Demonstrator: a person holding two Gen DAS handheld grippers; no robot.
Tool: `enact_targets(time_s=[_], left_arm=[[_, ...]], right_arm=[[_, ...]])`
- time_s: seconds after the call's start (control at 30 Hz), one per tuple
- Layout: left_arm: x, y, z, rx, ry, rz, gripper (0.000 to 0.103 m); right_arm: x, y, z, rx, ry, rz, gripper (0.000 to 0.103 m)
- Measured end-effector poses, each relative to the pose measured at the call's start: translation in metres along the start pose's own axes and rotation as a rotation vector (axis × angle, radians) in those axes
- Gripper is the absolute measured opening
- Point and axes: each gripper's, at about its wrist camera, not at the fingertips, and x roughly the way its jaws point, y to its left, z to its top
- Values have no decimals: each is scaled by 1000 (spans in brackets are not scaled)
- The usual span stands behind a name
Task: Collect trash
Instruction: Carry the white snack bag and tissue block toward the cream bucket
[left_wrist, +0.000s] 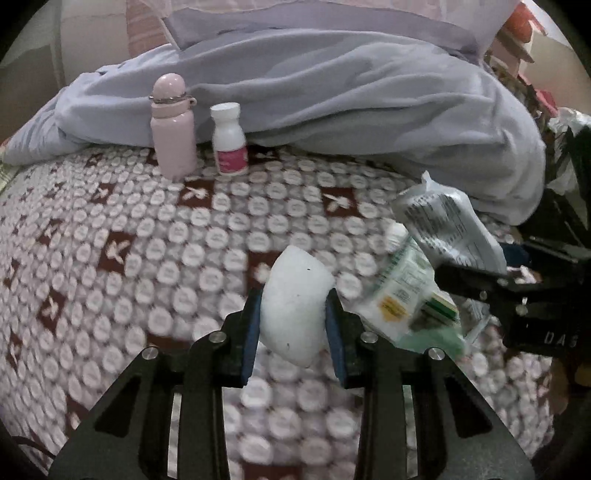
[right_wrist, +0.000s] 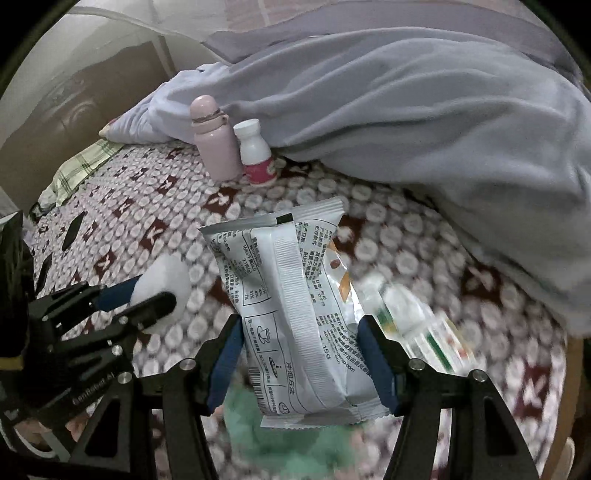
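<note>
Above the patterned bedspread (left_wrist: 110, 258), the left gripper (left_wrist: 293, 317) pinches a white wad (left_wrist: 295, 310) while the right gripper (right_wrist: 301, 343), at its 3 o'clock, clamps a snack packet (right_wrist: 291, 314) whose slick foil could slip and fall.

Bed (left_wrist: 155, 236) carries all items. Blanket (left_wrist: 351, 92) heaped along the far side. Flask (left_wrist: 173, 127) stands upright on the bed in front of the blanket; pill bottle (left_wrist: 229, 138) upright just to its right, near but apart in the left wrist view. Nearer the camera: wad (left_wrist: 295, 314) between the pads of the left gripper (left_wrist: 295, 332). Packet (right_wrist: 295, 314) between the pads of the right gripper (right_wrist: 301, 358), right of the wad. Blurred wrappers (left_wrist: 410, 299) lie between wad and packet in the left wrist view.
</note>
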Motion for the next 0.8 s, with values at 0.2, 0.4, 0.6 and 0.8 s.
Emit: enact_targets(time_s=[0.2,0.4,0.6,0.8], left_arm=[[-22,-35,-26,16,-5,-13,30],[-35,-70,-45,36,-7,-20,31],[-43,-103,-58,72,-19,-23,31],[-42,-135,-68,100,-11,-52,31]], right_arm=[[-36,-14,-47,26,-16,-29,62],[-60,-29,-88,73,-25,-59,62],[-79,-45,-119,111,-30,-85,62],[-100,-64,-143,143,-45,-112,62]])
